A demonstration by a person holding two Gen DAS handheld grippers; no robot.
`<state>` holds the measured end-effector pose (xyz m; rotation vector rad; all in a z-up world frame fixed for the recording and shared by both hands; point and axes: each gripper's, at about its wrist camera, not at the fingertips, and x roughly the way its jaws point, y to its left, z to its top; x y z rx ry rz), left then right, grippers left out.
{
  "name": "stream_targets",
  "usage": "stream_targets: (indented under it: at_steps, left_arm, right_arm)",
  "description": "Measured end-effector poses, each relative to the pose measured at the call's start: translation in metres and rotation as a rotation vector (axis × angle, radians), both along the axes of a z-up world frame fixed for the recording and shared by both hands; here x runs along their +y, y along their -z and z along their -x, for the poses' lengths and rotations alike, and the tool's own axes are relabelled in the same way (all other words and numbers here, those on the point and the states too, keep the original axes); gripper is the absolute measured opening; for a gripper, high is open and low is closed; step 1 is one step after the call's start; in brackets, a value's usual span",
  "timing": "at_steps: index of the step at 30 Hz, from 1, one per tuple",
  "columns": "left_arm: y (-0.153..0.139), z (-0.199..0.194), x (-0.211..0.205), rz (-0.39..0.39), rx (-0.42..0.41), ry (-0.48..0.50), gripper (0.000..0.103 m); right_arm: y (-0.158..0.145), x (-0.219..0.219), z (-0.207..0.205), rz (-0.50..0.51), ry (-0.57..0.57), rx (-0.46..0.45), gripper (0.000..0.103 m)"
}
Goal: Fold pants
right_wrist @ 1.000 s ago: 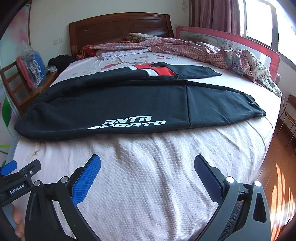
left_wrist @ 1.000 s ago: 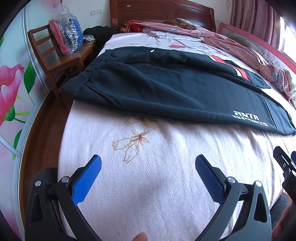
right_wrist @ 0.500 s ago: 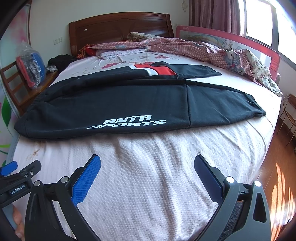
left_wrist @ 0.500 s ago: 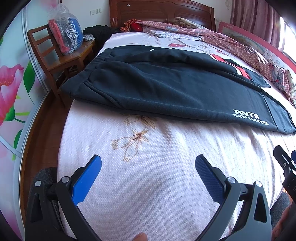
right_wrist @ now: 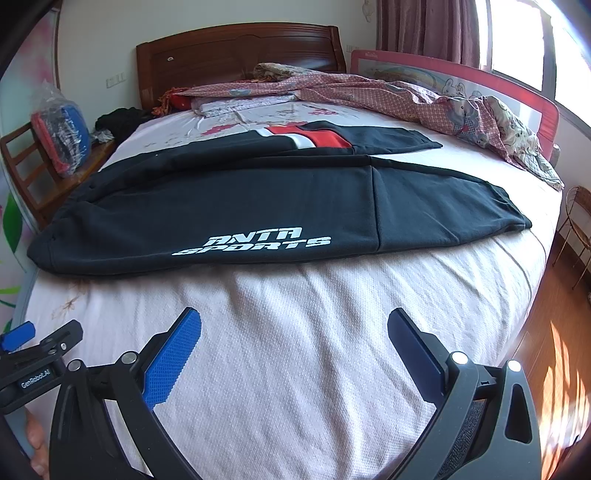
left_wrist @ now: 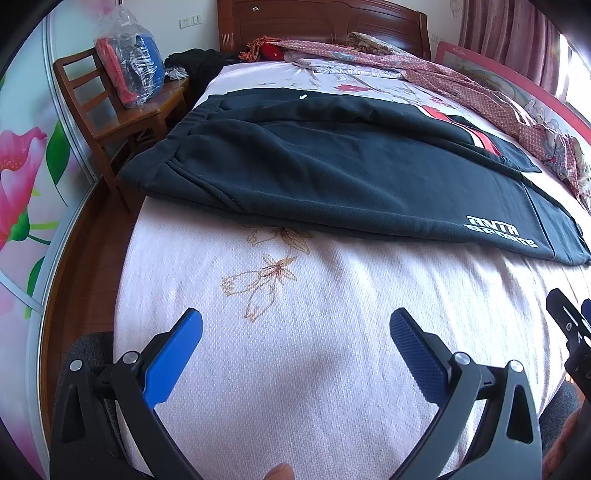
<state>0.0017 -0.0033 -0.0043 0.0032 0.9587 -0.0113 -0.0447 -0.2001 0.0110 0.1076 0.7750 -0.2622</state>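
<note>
Black pants (right_wrist: 258, 206) printed "ANTA SPORTS" ahead of both tongs, left gripper (left_wrist: 295, 332) and right gripper (right_wrist: 294, 330) spread wide, empty, "GenRobot.AI" label (right_wrist: 35, 378) at right gripper's left.

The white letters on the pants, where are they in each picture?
Left wrist view: the letters sit far right, near the pants' front edge.
Right wrist view: the letters sit left of centre, on the near leg.
Shared landmark: the headboard behind the bed.

I see a bed (right_wrist: 295, 369) with a dark wooden headboard (right_wrist: 236, 48) against a pale wall (right_wrist: 96, 37). A wooden chair (left_wrist: 107, 107) stands left on a wood floor (left_wrist: 85, 266); sunlight pours through a curtained window (right_wrist: 524, 40) at right.
</note>
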Motion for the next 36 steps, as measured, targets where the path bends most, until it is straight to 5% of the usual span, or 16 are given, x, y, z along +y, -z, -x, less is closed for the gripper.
stream_targets:
  at_steps: [10, 15, 20, 24, 30, 32, 36]
  left_arm:
    - [0.001, -0.001, 0.001, 0.004, 0.009, 0.002, 0.101]
    - [-0.005, -0.007, 0.011, 0.074, 0.025, -0.012, 0.101]
    - [-0.013, -0.021, 0.034, 0.307, 0.05, -0.033, 0.101]
    - [-0.019, -0.042, 0.065, 0.653, 0.055, -0.045, 0.101]
    - [0.03, -0.079, 0.112, 1.259, 0.266, -0.308, 0.101]
    - [0.044, -0.08, 0.122, 1.328, 0.262, -0.391, 0.101]
    - [0.056, -0.083, 0.128, 1.324, 0.237, -0.456, 0.101]
  right_arm:
    - [0.004, -0.005, -0.001, -0.02, 0.008, 0.014, 0.1]
    - [0.007, -0.013, -0.003, -0.066, 0.025, 0.024, 0.1]
    - [0.009, -0.018, -0.005, -0.09, 0.038, 0.038, 0.1]
    - [0.009, -0.017, -0.005, -0.087, 0.033, 0.042, 0.1]
    - [0.009, -0.015, -0.005, -0.081, 0.023, 0.048, 0.1]
    - [0.009, -0.015, -0.006, -0.084, 0.025, 0.05, 0.1]
    - [0.011, -0.014, -0.006, -0.087, 0.022, 0.059, 0.1]
